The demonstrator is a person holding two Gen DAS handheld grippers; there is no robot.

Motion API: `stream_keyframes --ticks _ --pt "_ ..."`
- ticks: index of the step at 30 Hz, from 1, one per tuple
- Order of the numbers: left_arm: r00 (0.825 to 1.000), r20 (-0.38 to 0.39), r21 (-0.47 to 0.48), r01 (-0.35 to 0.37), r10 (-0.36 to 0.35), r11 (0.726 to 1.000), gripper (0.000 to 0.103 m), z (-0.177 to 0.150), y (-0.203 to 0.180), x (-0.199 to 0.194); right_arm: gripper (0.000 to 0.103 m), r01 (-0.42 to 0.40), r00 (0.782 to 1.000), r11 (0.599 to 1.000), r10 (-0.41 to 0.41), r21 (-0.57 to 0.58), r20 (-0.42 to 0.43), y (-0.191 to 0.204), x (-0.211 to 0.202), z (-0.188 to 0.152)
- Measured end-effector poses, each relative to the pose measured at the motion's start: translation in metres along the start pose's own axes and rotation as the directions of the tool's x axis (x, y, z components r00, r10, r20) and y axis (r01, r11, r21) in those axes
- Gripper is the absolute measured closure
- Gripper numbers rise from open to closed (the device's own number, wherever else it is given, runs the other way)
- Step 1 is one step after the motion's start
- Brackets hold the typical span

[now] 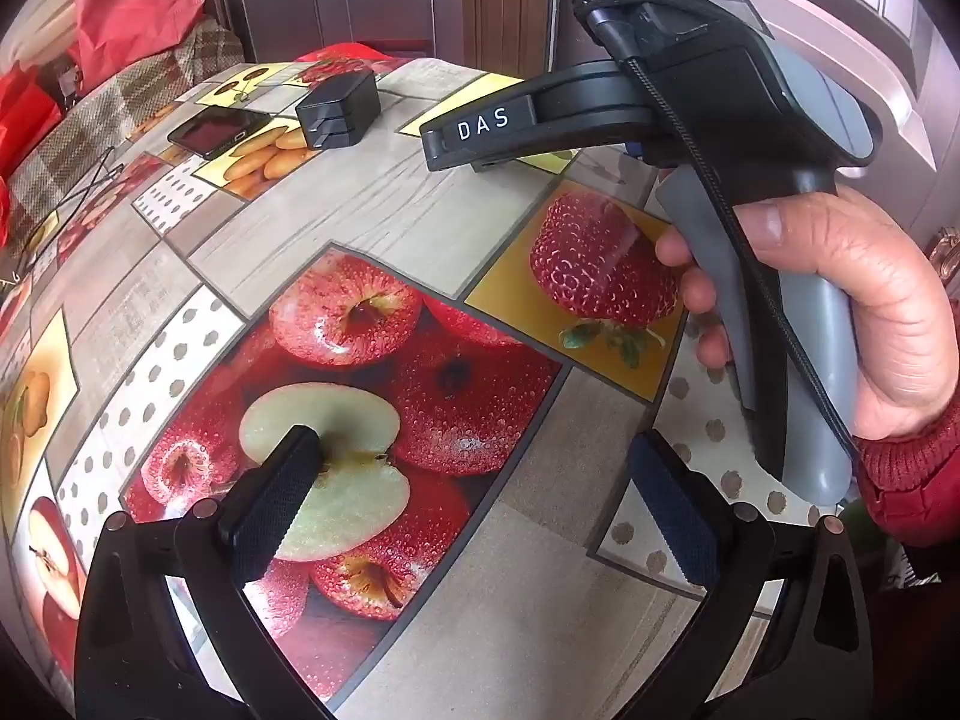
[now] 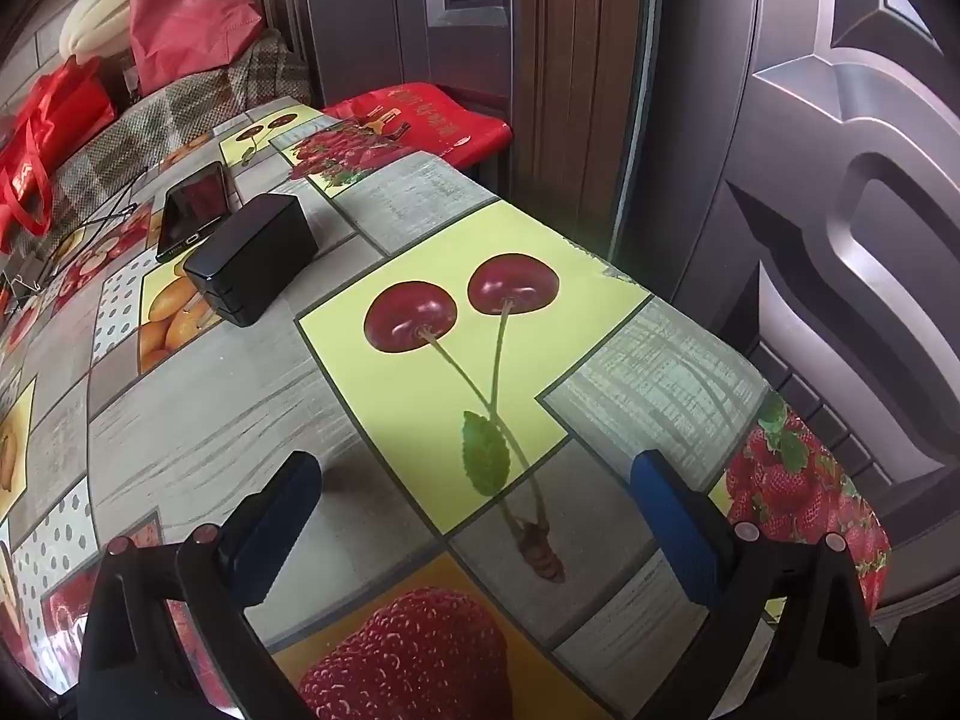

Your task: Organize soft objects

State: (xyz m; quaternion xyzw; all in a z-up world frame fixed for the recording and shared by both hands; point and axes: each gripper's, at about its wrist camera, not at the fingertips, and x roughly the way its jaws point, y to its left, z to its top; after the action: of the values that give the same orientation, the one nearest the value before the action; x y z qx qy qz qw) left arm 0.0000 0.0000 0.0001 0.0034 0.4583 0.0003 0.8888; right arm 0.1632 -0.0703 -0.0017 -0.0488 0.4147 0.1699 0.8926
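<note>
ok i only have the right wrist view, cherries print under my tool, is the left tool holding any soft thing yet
Observer: No. The left tool is open and empty over the apple print on the tablecloth.
Operator: where's my tool relative to it
Observer: The right tool shows in the left view, up and to the right, gripped by a hand in a red knitted sleeve.
Operator: anything soft nearer the left side
Observer: Not on the table there; the left view only adds thin black wires at the table's left edge, with the red bags beyond it.
</note>
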Motion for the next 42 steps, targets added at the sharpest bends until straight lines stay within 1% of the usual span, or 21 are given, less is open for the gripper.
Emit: stream_keyframes --ticks 5,6,7,9,11,28,42 --pt "1.000 0.000 0.002 -0.002 0.002 1.000 0.001 -0.001 0.002 0.001 0.000 -0.001 1.000 1.000 0.001 0.003 -0.009 -0.005 0.002 0.004" --pt "1.000 0.000 0.002 -0.002 0.002 1.000 0.001 -0.001 0.002 0.001 0.000 0.008 1.000 1.000 -0.008 -0.005 -0.013 -0.006 0.003 0.005" --pt "1.000 0.000 0.002 -0.002 0.002 1.000 0.001 -0.002 0.003 0.001 0.000 0.036 0.999 0.999 -0.036 -0.018 -0.004 0.004 0.005 0.000" --pt "1.000 0.000 0.003 -0.004 0.004 1.000 0.001 0.000 0.000 0.000 0.000 0.054 0.998 0.998 -0.054 -0.031 -0.008 0.005 0.007 0.001" --pt "1.000 0.000 0.002 -0.003 0.003 1.000 0.001 0.000 0.000 0.000 0.000 0.052 0.999 0.998 -0.052 -0.029 -0.008 0.001 0.009 0.003" --pt "1.000 -0.001 0.003 -0.004 0.004 1.000 0.001 0.000 0.000 0.000 0.000 0.067 0.998 0.997 -0.067 -0.034 -0.004 0.005 0.007 0.002" --pt "1.000 -0.002 0.005 -0.004 0.004 1.000 0.001 0.000 -0.001 0.000 0.000 0.056 0.998 0.997 -0.057 -0.044 -0.002 0.009 0.009 0.003"
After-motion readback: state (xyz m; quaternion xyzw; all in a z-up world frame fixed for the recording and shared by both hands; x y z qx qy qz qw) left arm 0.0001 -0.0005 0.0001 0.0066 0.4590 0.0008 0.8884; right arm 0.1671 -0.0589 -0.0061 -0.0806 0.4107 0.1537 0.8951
